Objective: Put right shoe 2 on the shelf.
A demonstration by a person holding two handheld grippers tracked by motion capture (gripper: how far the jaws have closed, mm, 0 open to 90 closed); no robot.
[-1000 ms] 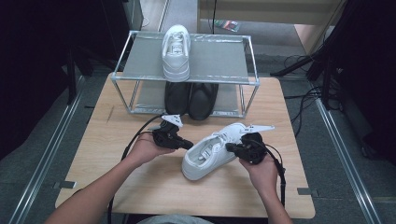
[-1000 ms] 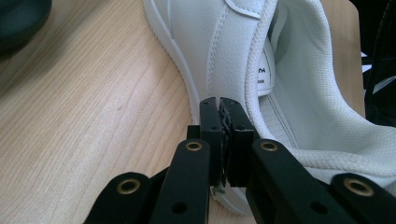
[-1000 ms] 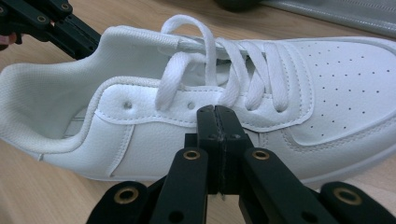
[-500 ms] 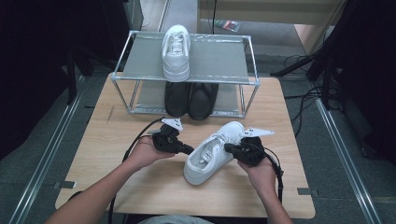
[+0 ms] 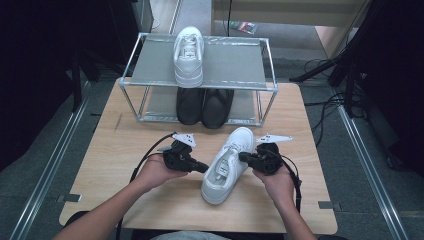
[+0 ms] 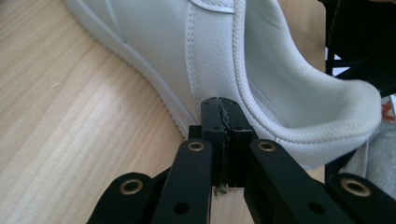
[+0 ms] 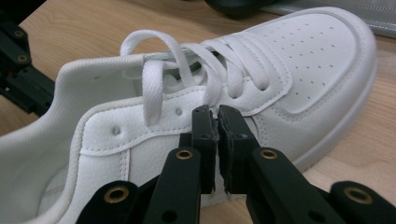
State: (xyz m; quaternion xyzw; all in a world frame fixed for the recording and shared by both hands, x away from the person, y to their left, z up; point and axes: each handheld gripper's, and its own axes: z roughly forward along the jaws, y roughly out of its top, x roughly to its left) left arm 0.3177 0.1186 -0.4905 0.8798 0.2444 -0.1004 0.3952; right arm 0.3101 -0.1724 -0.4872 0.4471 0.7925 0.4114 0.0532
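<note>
While the left hand [image 5: 155, 172] is sitting at the table's [image 5: 100, 155] near left, its gripper [image 5: 202, 168] is pointing right, jaws pressed together with nothing between them, tips just against the shoe's [image 5: 227, 165] side near the collar; in the left gripper view the gripper [image 6: 223, 105] is meeting the white leather just above the sole. Compared with a second ago, this hand is sitting slightly nearer the table's middle, and the shoe is lying differently: then it was stretched more across the table, toe toward the right, whereas now it is running more front to back, toe pointing away toward the rack [image 5: 200, 85] and a little right, heel toward the person, sole down on the wood. Behind it, the rack is holding a white shoe [image 5: 188, 55] on top and a black pair [image 5: 204, 106] below, unchanged. On the right, the other gripper [image 5: 241, 157] is pointing left at the shoe's far side; its jaws have just been opening, and in the right gripper view the gripper [image 7: 217, 114] is showing a thin slit, empty, right by the lace eyelets.
</note>
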